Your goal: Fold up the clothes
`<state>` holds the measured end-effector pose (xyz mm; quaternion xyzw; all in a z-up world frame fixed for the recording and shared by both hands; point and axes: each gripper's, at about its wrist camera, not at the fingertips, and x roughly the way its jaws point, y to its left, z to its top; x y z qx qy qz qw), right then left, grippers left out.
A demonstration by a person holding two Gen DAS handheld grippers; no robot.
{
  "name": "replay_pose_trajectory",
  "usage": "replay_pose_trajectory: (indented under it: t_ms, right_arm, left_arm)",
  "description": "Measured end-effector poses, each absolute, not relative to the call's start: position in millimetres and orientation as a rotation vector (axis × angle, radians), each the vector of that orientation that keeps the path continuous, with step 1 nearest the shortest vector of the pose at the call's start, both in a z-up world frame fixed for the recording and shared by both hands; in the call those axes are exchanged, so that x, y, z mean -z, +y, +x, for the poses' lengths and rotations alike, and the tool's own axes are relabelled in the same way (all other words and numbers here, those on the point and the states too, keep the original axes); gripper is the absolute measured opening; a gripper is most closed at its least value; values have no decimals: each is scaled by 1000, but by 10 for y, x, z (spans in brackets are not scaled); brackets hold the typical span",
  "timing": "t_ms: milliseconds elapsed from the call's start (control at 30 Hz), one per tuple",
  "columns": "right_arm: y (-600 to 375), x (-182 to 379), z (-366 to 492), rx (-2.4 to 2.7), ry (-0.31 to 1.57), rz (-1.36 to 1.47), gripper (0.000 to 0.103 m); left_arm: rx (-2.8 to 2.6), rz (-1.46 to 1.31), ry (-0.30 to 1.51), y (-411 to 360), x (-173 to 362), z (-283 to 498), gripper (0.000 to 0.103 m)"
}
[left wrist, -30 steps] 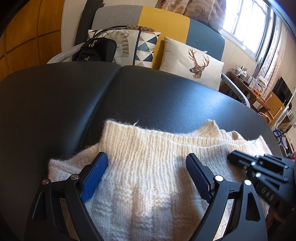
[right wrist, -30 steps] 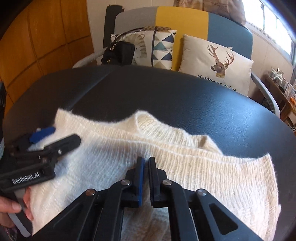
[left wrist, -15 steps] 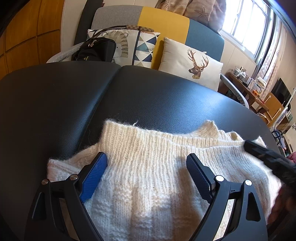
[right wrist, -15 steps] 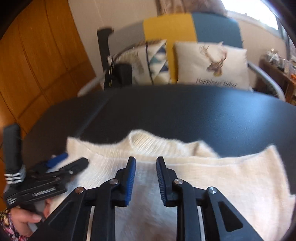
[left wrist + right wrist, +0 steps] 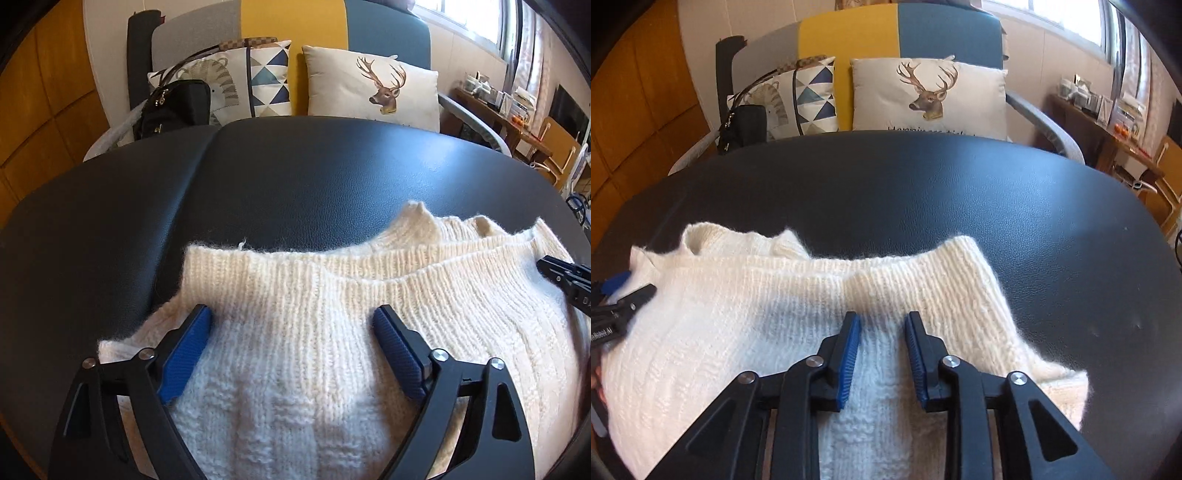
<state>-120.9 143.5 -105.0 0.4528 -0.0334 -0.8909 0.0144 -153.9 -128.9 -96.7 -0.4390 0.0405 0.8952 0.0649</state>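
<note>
My left tongs [image 5: 291,332]: jaws wide apart over the left part of the cream knitted sweater [image 5: 314,332]; they have just been closing a little, with knit lying between the blue pads but not pinched, as far as I can see.
My right tongs [image 5: 881,343]: jaws parted by a narrow gap and just been narrowing slightly; a strip of knit shows between the pads, yet I see no pressing on it, so I read them as open and holding nothing.
Sweater: lies on the near half of the black padded table [image 5: 960,192], bunched into a broad, uneven band, with ribbed edges stacked along its far side and a small peak of knit sticking up there.
Done so far: some layering is there, since one ribbed hem overlaps another; I judge that a rough first fold at most.
Left to do: edges are not square, the near right corner trails out loose, and a tidy compact stack is not yet made.
Table beyond: bare dark leatherette up to its far rim.
Far side: a black handbag [image 5: 173,107], a triangle-patterned cushion [image 5: 258,81] and a deer cushion [image 5: 927,96] on a grey, yellow and blue sofa [image 5: 886,33].
</note>
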Motion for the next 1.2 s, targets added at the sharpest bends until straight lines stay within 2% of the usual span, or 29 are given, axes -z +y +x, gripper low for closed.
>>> replay_pose_trajectory:
  t_ms: [33,67,100,233,367,533,567,700,733,867,900,933,967,1033,1100,1167,1200]
  right_arm:
    - [1445,1036,-1210,2774,-120,1403,8]
    - [1466,1024,-1217,2771,-146,1397,7]
    - [1503,1016,-1219,2769,-182,1391,5]
    - [1674,950,-1199,2776,-334,1339,4]
    - [1666,834,-1217,2806,-300,1281,4]
    - [1704,748,-1249,2875,-288,1220,4]
    - [1712,788,-1272,2874,-288,1239,4]
    - [1837,1023,-1332,2840,-353,1350,2]
    - [1894,1046,-1358,2812,-402,1357,2]
    - [1995,980,-1304,2783,-485,1318,9]
    - [1963,903,-1242,2813,-450,1282,19]
    - [1930,825,-1181,2842,-414,1246,24]
    - [1892,752,-1124,2857,-383,1206,24]
    - [1751,642,-1042,2808,-323,1114,24]
    - [1537,594,-1039,2734,-180,1095,24]
    - [1326,648,-1106,2689,-11,1133,24]
    - [1256,701,-1153,2667,45,1158,24]
  left_arm:
    - [-2708,-1313,127,-1292,959,-1527,59]
    - [-2707,-1298,134,-1286,940,-1514,35]
    - [-2700,-1291,139,-1275,922,-1504,29]
    - [-2682,-1297,66,-1291,857,-1546,17]
    - [-2678,-1290,-119,-1406,808,-1600,14]
    - [-2725,-1298,-123,-1434,905,-1659,17]
    - [-2729,-1299,-117,-1437,945,-1669,25]
    - [-2726,-1272,-104,-1442,1025,-1665,36]
    - [-2720,-1269,-97,-1435,1018,-1657,43]
    - [-2771,-1215,-90,-1550,892,-1537,48]
    - [-2828,-1180,-111,-1650,848,-1470,53]
    - [-2897,-1150,-141,-1753,817,-1402,64]
    - [-2958,-1117,-181,-1849,793,-1336,69]
    - [-2994,-1042,-286,-1972,727,-1226,69]
    - [-2941,-1015,-331,-1957,703,-1188,69]
    - [-2871,-1067,-203,-1752,726,-1228,69]
    - [-2840,-1108,-83,-1595,773,-1271,69]
